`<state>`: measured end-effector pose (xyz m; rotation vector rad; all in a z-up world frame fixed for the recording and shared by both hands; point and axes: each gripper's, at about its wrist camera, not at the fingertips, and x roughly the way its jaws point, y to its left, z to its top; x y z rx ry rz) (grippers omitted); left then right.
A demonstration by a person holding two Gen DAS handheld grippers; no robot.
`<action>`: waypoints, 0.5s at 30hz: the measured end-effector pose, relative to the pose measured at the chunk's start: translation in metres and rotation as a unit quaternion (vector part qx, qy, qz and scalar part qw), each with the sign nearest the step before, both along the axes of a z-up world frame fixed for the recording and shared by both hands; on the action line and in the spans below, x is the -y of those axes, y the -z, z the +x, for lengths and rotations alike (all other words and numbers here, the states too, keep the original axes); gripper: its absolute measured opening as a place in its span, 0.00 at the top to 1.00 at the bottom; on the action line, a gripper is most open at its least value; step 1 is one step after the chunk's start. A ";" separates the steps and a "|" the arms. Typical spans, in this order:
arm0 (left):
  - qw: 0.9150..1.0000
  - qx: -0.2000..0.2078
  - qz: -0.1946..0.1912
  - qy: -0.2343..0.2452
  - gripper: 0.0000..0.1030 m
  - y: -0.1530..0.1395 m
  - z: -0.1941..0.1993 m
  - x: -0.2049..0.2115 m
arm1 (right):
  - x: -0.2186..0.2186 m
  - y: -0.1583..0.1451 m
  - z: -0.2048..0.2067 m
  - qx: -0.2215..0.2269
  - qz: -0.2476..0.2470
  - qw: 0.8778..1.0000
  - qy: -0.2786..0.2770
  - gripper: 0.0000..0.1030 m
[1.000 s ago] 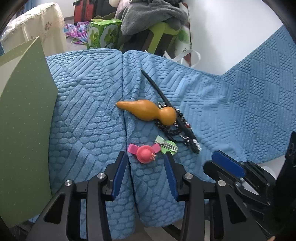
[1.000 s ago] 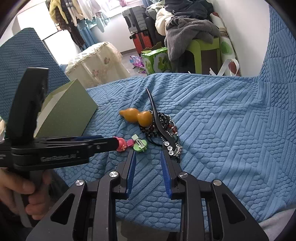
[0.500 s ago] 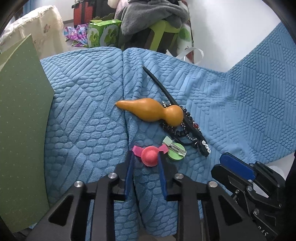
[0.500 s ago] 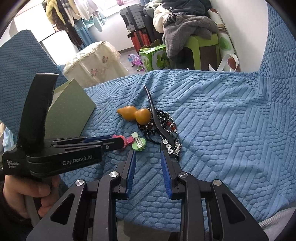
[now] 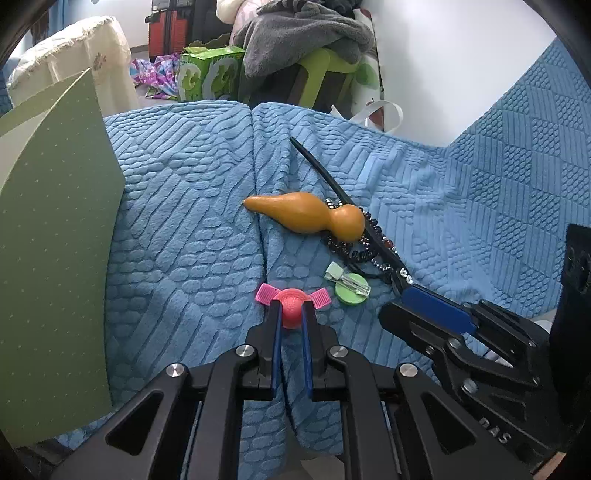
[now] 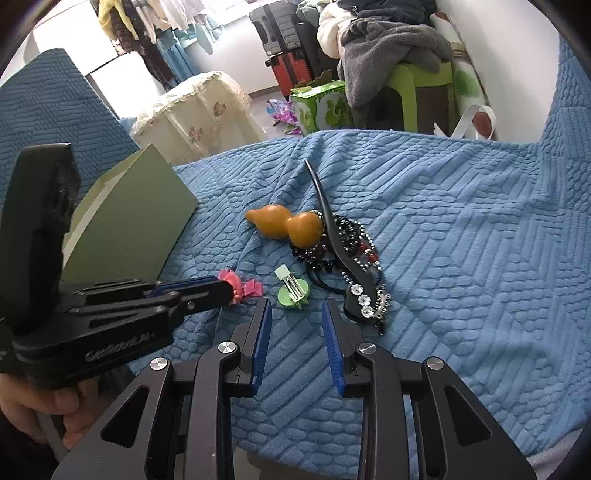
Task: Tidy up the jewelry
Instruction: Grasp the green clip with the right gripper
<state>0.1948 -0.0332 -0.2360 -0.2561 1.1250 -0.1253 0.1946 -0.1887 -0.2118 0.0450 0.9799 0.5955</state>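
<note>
Your left gripper (image 5: pixel 290 314) clamps the round pink plastic hair clip (image 5: pixel 291 301) between its fingertips on the blue textured blanket (image 5: pixel 184 229), while your right gripper (image 6: pixel 295 314) hovers open just short of the round green hair clip (image 6: pixel 292 290).

Both views were bright and evenly lit by soft daylight. In the right wrist view the window (image 6: pixel 236 14) at the far top was blown out to near white. The white wall (image 5: pixel 443 66) glared without detail. Shadows on the blue cover (image 5: pixel 184 206) were soft, darkest in the fold and under the gourd (image 5: pixel 306 216). Fisheye bending curved the edges, with black vignetting in every corner. Near items were sharp; the far clutter was slightly soft.
</note>
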 end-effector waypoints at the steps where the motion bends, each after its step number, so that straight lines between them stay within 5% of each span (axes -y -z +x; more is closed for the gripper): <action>1: 1.000 0.000 0.000 -0.001 0.92 0.000 0.000 0.000 | -0.002 0.002 0.002 -0.001 -0.002 1.000 -0.001 0.75; 15: 1.000 0.008 -0.002 -0.021 0.92 -0.005 -0.010 -0.010 | -0.030 0.021 0.011 0.019 -0.043 0.998 -0.028 0.74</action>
